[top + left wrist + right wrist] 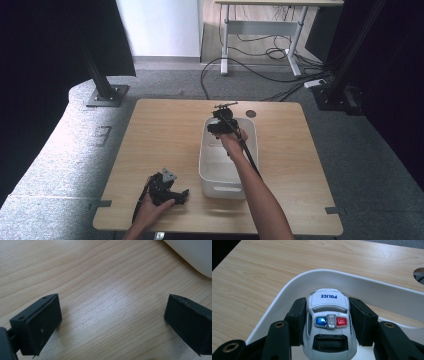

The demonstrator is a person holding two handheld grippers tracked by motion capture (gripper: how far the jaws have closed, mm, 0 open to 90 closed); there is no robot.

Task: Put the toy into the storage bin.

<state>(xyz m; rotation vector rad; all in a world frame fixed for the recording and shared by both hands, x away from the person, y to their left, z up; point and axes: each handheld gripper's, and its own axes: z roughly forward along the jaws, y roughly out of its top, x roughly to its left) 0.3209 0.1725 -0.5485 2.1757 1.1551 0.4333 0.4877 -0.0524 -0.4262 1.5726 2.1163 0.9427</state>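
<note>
Toy car over the tub: set it down gently

Pads of the right gripper (328, 322) pinch a white toy police car (329, 322) by its two flanks, roof lights up and the word POLICE on the hood facing away from the camera. The car hangs inside the far end of the white tub (287, 293), its nose close to the curved rim. In the high view the right gripper (220, 125) sits above that same far end of the tub (220, 187), which stands near the middle of the wooden table (165, 130).

My judgement is that the step in hand is placing the car in the tub. To do it well, lower the car straight down until the wheels are near the floor of the tub, keep the nose off the wall, and only then spread the pads. Letting go from high up would likely make it bounce or roll. Lift straight out afterwards so a pad does not drag the car.

The left gripper (167, 192) rests at the near left of the table, jaws spread wide with nothing between them, just beside the tub's corner (195, 255). It can stay there.
</note>
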